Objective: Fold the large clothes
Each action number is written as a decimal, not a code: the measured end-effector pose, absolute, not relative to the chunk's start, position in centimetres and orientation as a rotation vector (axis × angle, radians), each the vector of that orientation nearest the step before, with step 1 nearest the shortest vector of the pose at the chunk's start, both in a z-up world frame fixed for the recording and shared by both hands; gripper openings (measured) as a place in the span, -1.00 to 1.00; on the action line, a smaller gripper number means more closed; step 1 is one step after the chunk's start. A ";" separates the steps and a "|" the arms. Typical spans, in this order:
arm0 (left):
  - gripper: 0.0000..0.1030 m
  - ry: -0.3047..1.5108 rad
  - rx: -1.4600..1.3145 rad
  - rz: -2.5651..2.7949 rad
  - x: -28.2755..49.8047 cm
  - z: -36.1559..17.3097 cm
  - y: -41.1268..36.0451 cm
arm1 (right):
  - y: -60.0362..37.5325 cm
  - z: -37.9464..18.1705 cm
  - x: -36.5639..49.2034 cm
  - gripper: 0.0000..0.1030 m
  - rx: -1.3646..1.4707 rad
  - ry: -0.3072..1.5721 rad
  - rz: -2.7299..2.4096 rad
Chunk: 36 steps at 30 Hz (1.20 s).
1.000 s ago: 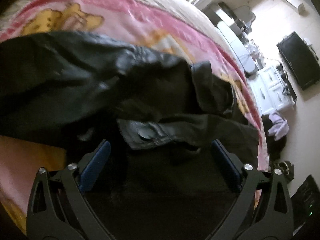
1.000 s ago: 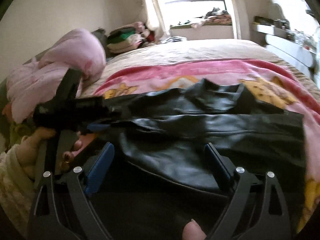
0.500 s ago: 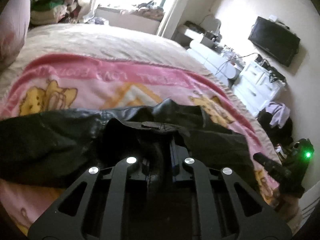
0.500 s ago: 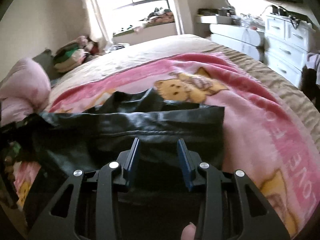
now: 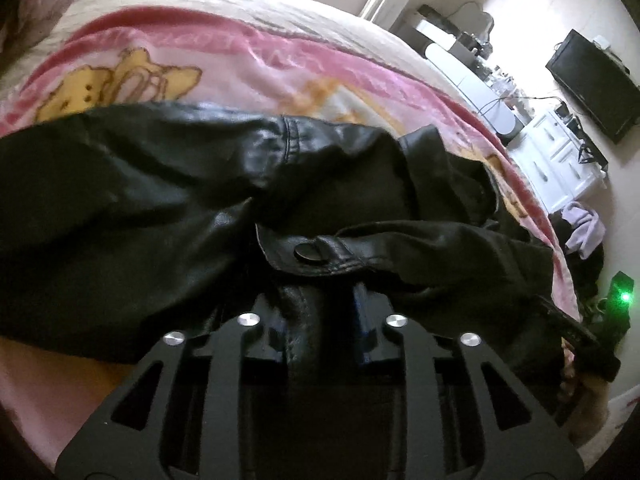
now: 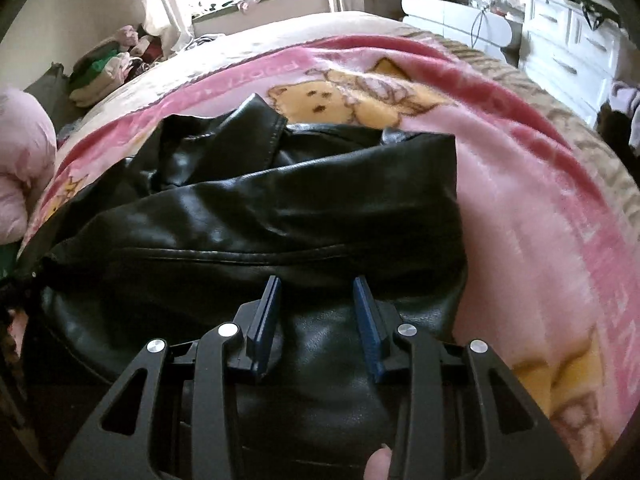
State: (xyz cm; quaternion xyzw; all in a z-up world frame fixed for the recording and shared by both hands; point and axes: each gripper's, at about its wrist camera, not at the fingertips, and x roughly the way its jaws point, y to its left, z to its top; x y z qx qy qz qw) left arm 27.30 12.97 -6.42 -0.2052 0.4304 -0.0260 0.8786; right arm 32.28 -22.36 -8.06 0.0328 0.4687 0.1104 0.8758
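A black leather jacket (image 5: 224,184) lies crumpled across a pink fleece blanket printed with yellow bears (image 6: 532,208) on the bed, collar and snap-button tab turned toward the far side. The left gripper (image 5: 320,312) has a thick fold of the leather's near edge between its blue pads, and its jaws are opening a little while the bunched material fills the gap. The right gripper (image 6: 316,304) sits on the near hem with its jaws narrowly spread; leather lies between the pads, which appear to press its sides, though I cannot tell how firmly. The step in hand looks like taking hold of the near edge at two points. Next, both grips need to be secure, then the edge lifted together and carried over toward the collar for an even fold.
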 end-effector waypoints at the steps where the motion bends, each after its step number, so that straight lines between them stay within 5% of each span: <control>1: -0.42 0.887 -0.422 -0.053 27.0 -5.8 12.9 | -22.3 -7.5 31.9 -0.25 0.072 0.968 0.238; 3: -0.30 0.849 -0.409 -0.063 25.9 -4.1 12.4 | -22.1 -5.8 30.6 -0.13 0.084 0.927 0.277; 5: 0.10 0.813 -0.370 -0.044 24.7 -2.5 11.6 | -21.6 -4.6 29.3 -0.06 0.077 0.898 0.303; 9: 0.14 0.797 -0.326 -0.072 22.9 -1.2 9.6 | -20.0 -3.8 27.0 0.06 0.056 0.886 0.376; 18: 0.15 0.970 -0.257 -0.062 24.2 -7.2 7.7 | -17.6 -7.4 26.0 0.11 -0.010 1.009 0.358; 26: 0.82 0.892 -0.265 -0.009 22.0 -3.6 8.5 | -16.5 -3.5 23.7 0.70 0.019 0.909 0.400; 36: 0.82 0.885 -0.280 0.090 19.4 -2.4 12.0 | -12.4 0.4 20.7 0.90 -0.074 0.802 0.391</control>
